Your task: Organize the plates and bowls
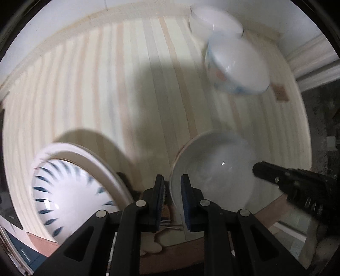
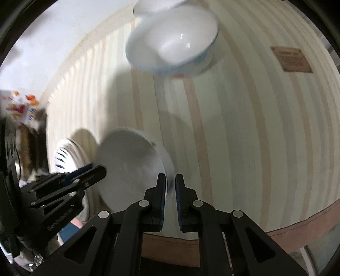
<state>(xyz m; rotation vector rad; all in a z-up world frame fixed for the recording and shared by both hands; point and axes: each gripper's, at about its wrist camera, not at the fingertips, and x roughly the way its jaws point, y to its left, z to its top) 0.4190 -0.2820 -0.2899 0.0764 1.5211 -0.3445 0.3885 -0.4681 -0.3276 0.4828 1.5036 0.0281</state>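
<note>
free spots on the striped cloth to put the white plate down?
Both grippers, left and right, pinch the white plate. Bare striped cloth: the wide middle and far-left stretch, bordered by the blue-petal plate near left and the patterned bowl far right. Crowded: far right corner, where a white bowl sits behind the patterned one.
</note>
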